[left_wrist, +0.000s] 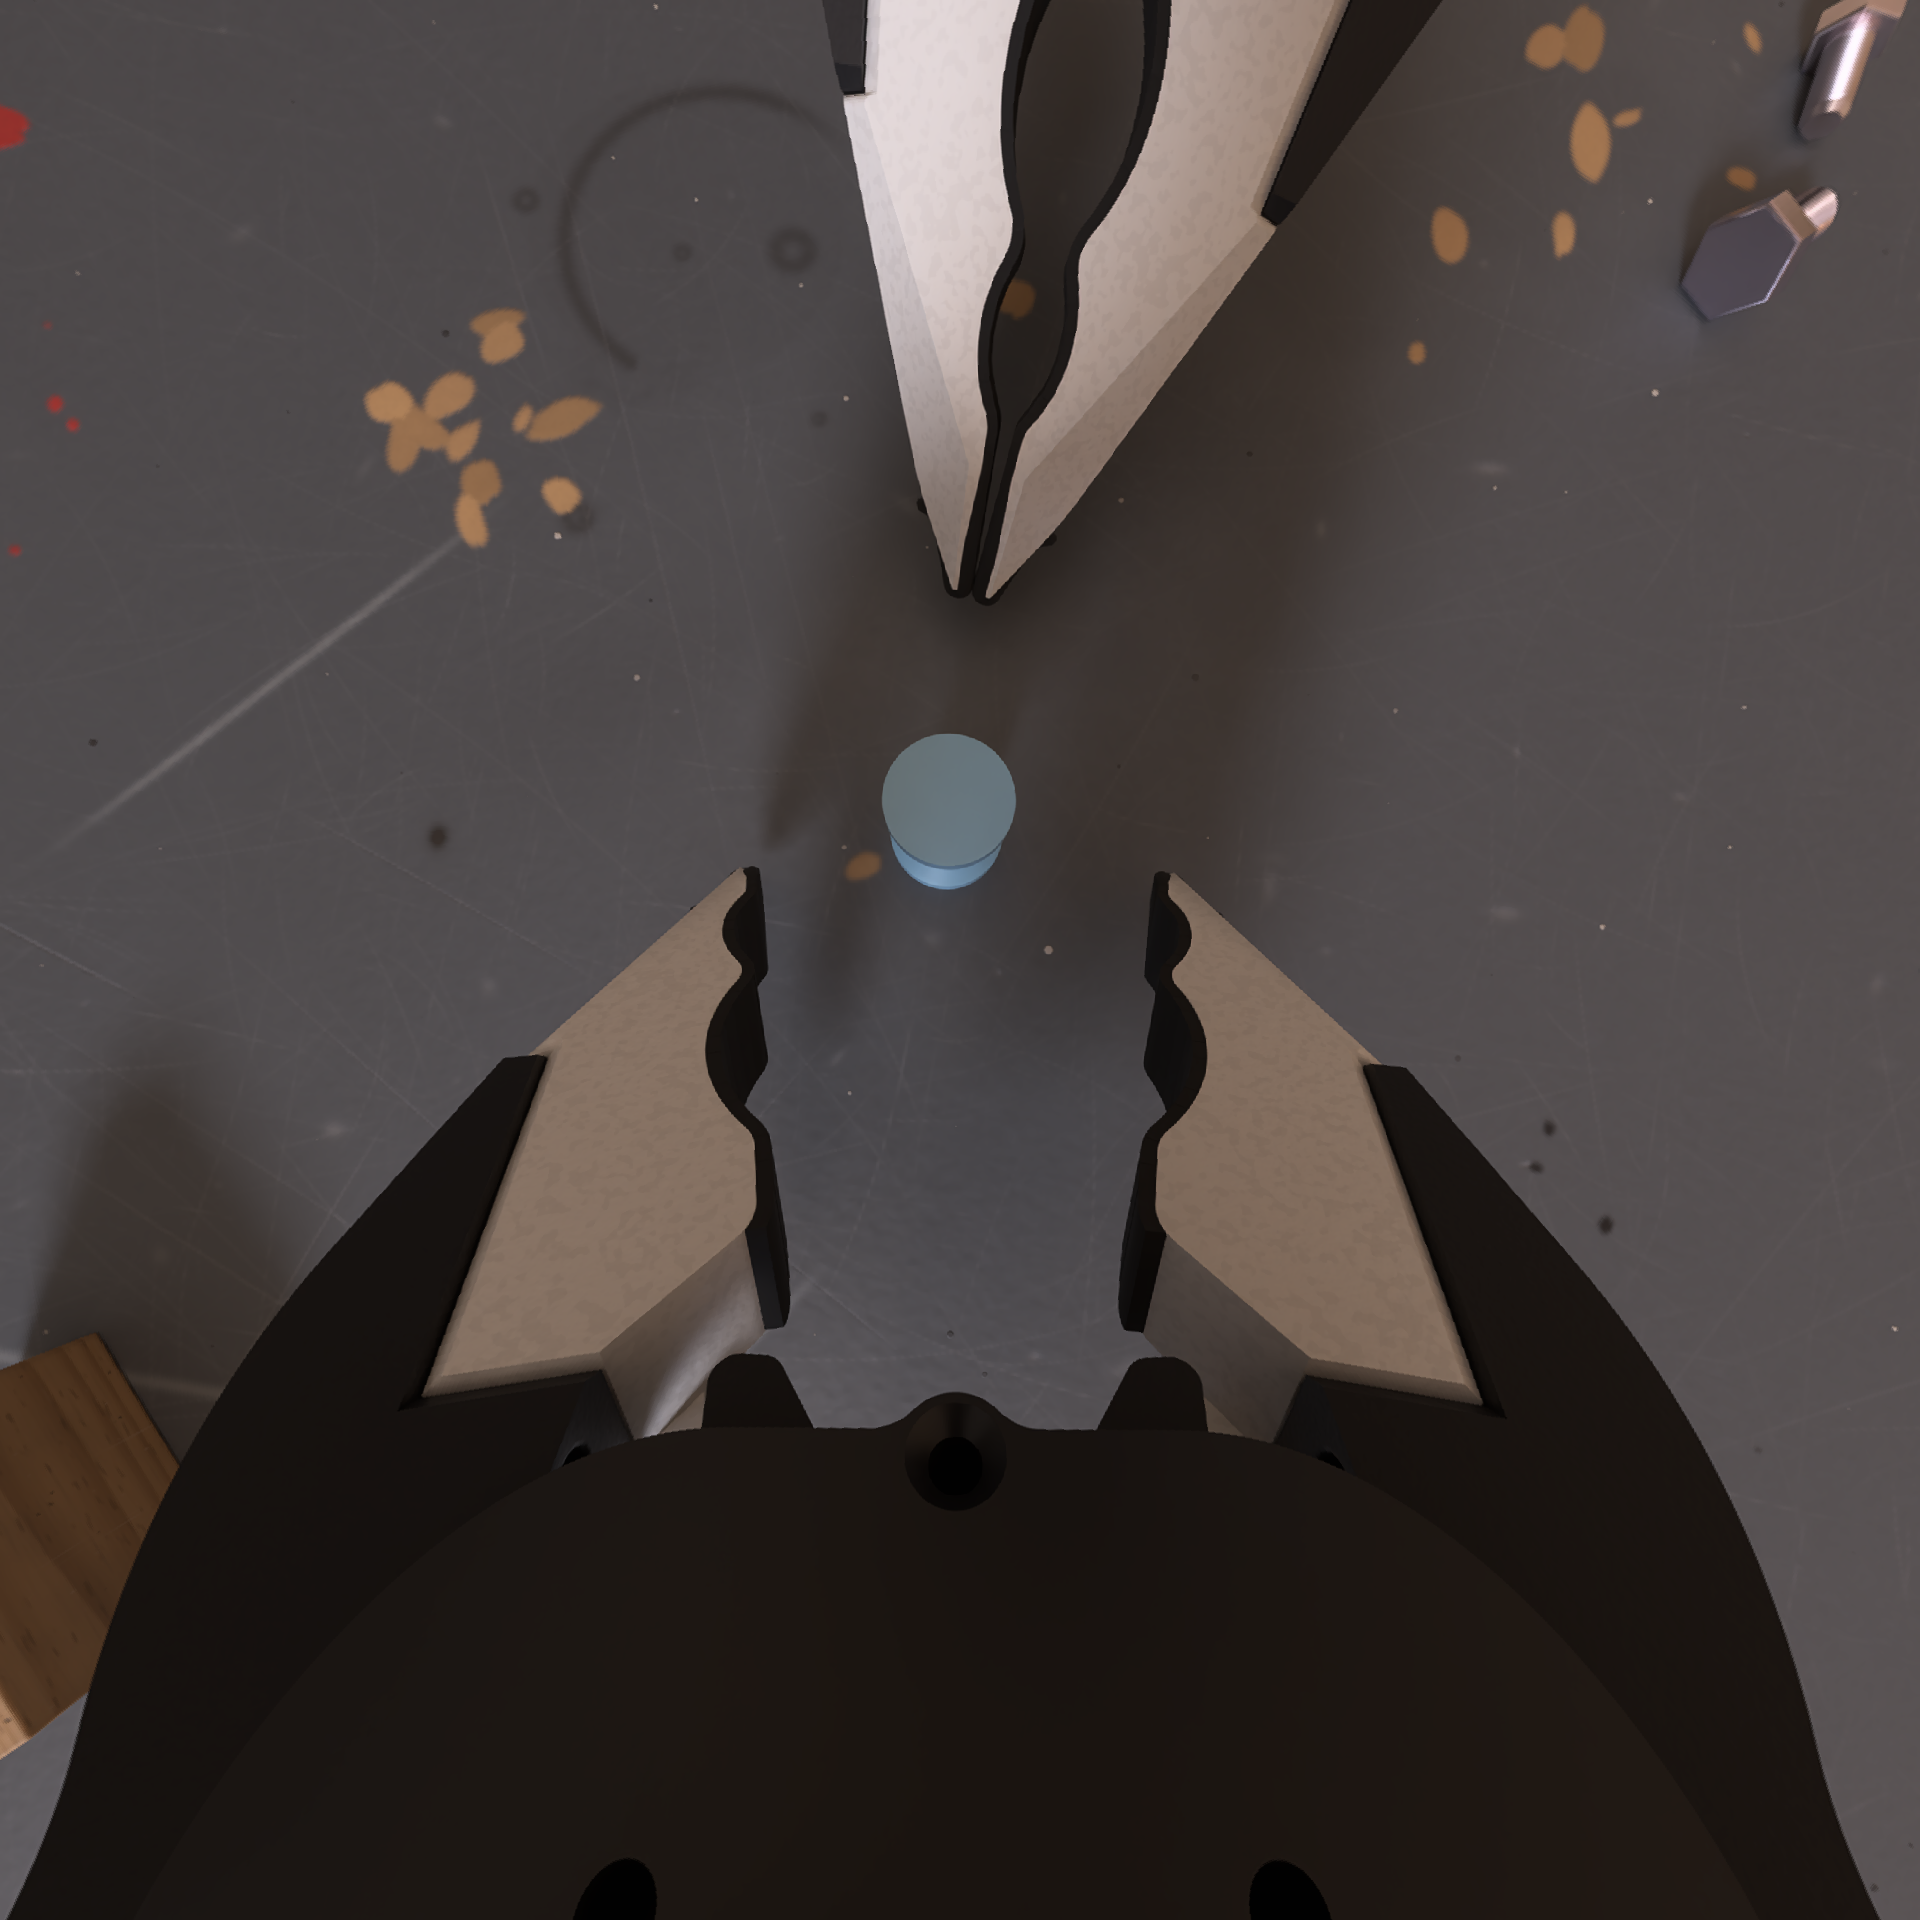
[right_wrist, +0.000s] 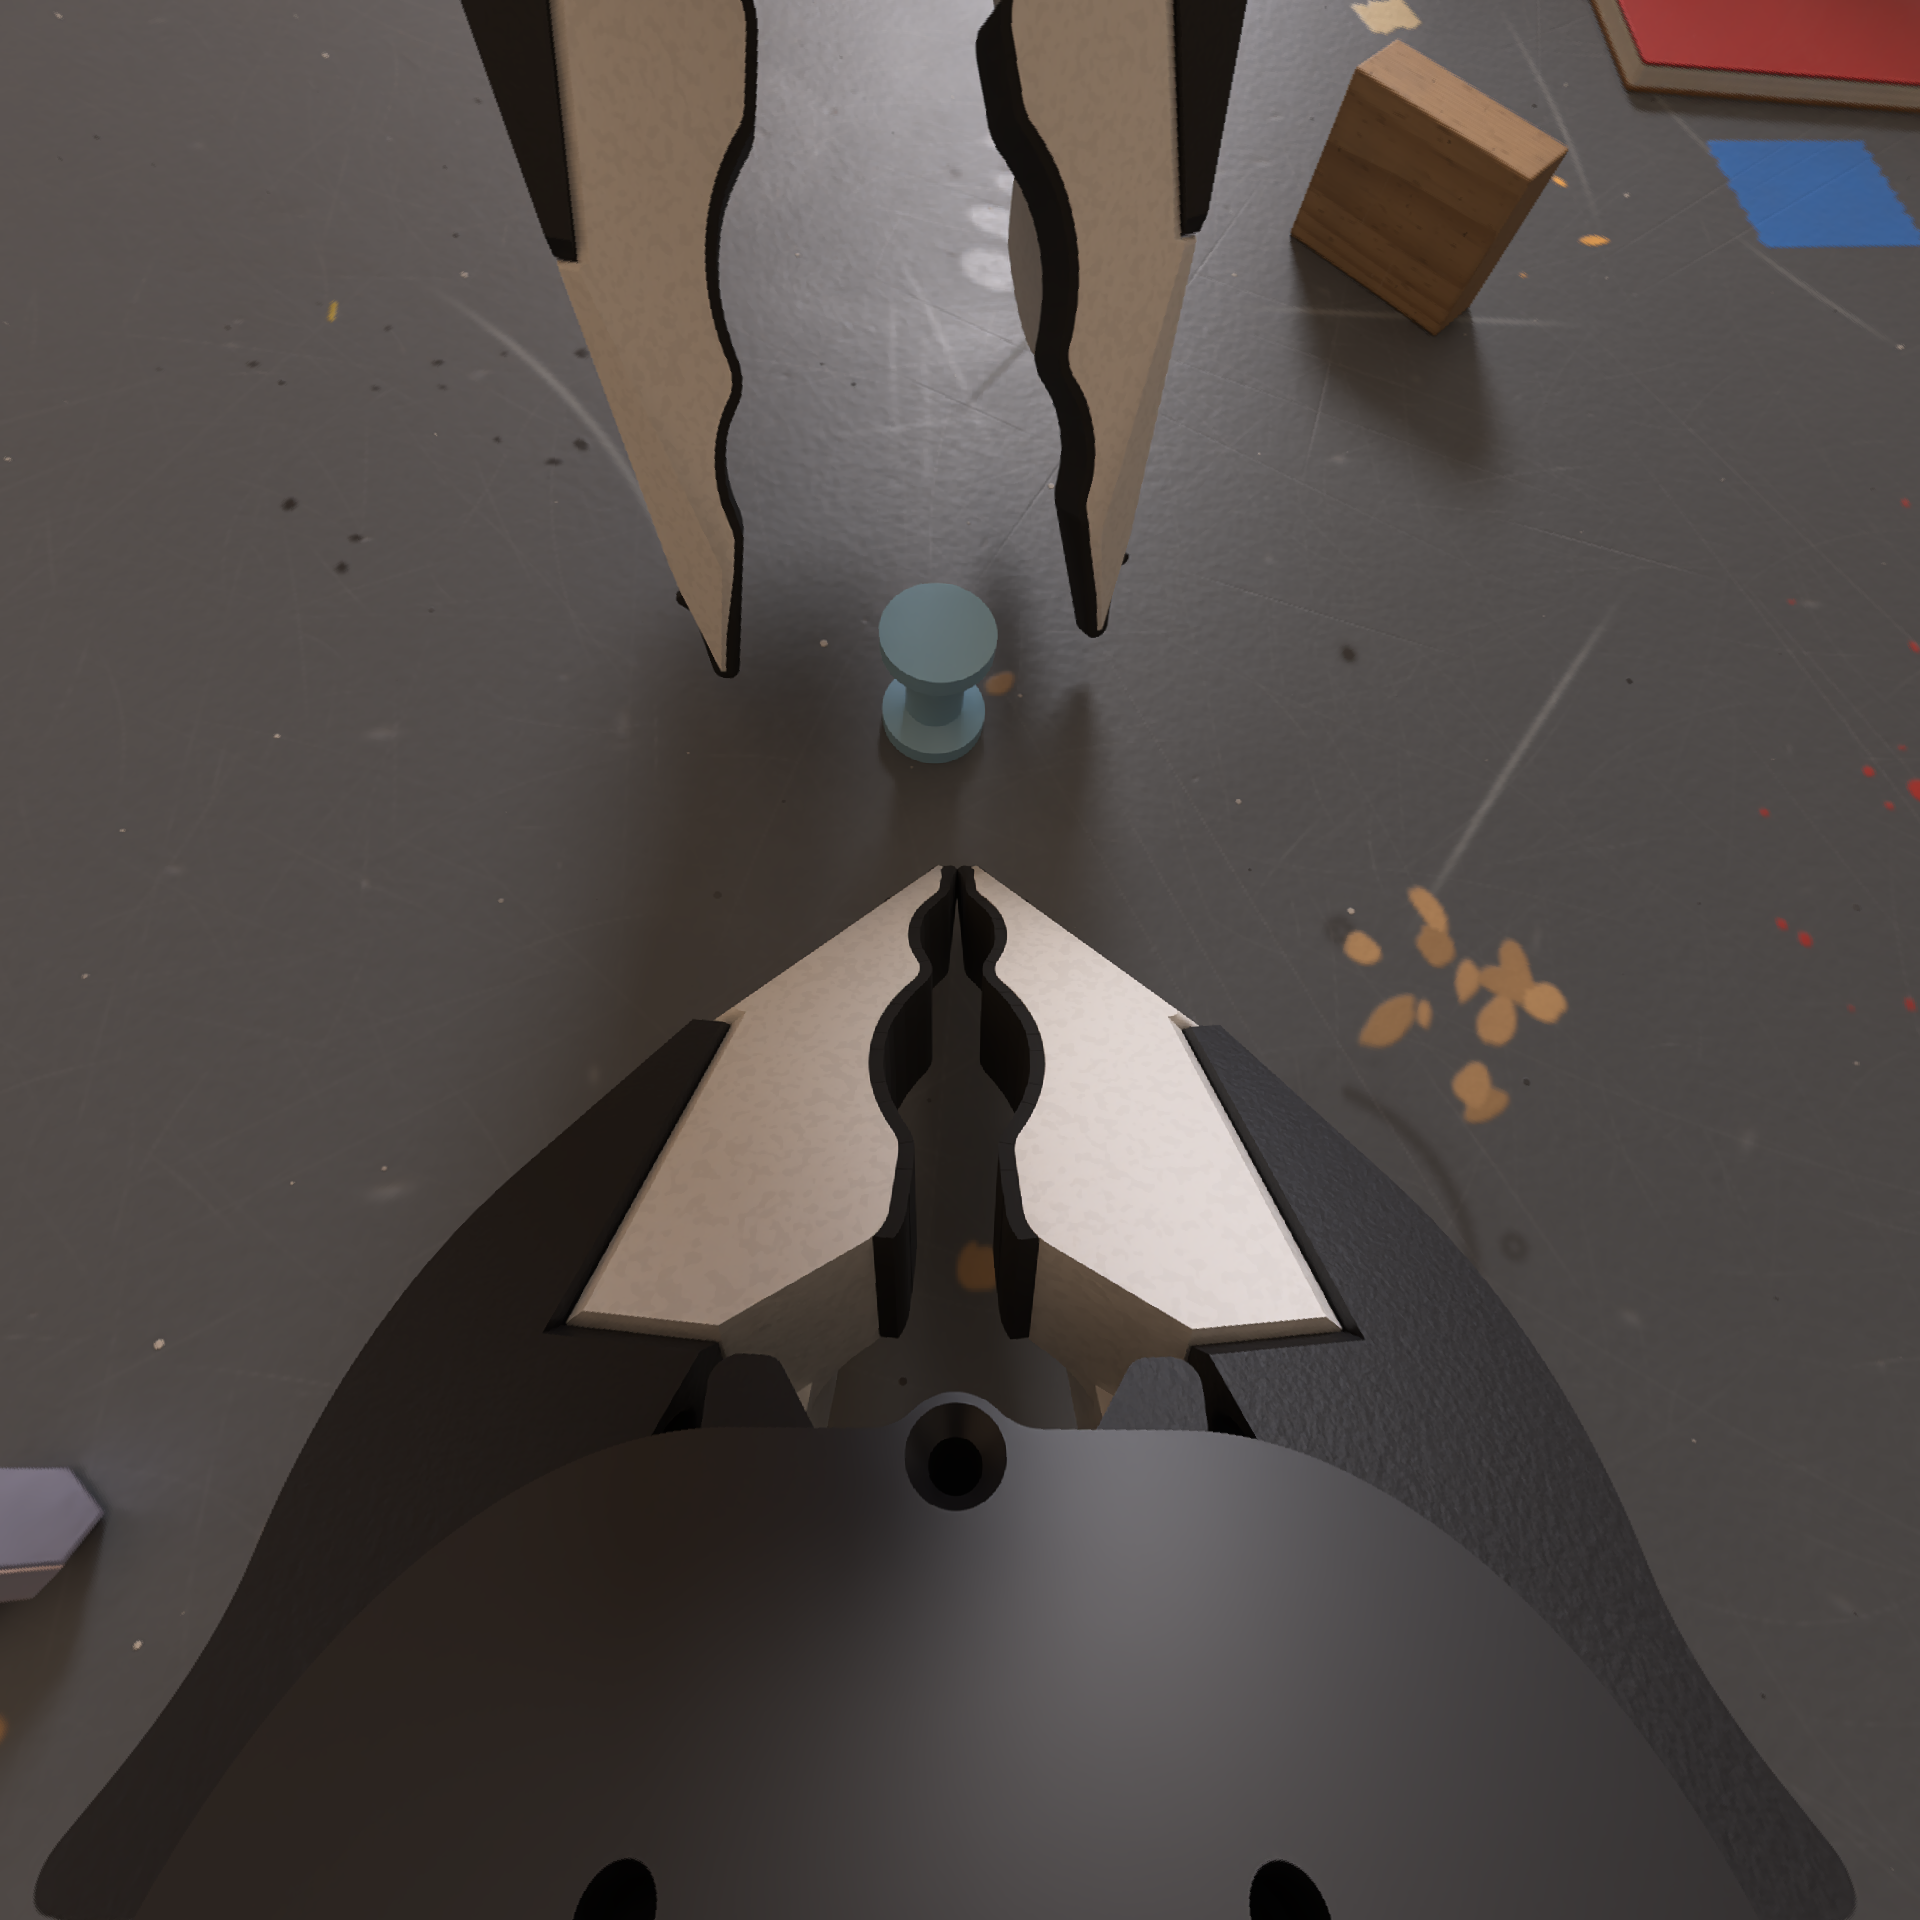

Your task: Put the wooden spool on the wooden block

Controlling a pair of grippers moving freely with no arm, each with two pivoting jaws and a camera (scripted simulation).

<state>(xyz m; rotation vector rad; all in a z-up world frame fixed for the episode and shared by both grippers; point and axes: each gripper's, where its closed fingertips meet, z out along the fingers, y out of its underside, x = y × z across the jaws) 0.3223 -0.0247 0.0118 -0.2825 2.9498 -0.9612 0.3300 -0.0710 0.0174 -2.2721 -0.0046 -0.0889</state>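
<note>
The left tongs (left_wrist: 956, 883) gape wide and empty, tips just short of the wooden spool (left_wrist: 948, 805), which stands upright on the grey surface (left_wrist: 312, 935), long axis vertical, flat end facing up. It looks light, stiff and smooth; I judge the narrow waist (right_wrist: 932, 698) between its flanges the safest hold. Beyond it at 12 o'clock the right tongs (left_wrist: 968, 594) are pinched together, holding nothing. The wooden block (right_wrist: 1429, 187) sits well apart

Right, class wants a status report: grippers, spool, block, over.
Left gripper open, empty, above spool. Right gripper shut, empty. Spool upright on table, untouched. Wooden block off to the side, nothing between.
</note>
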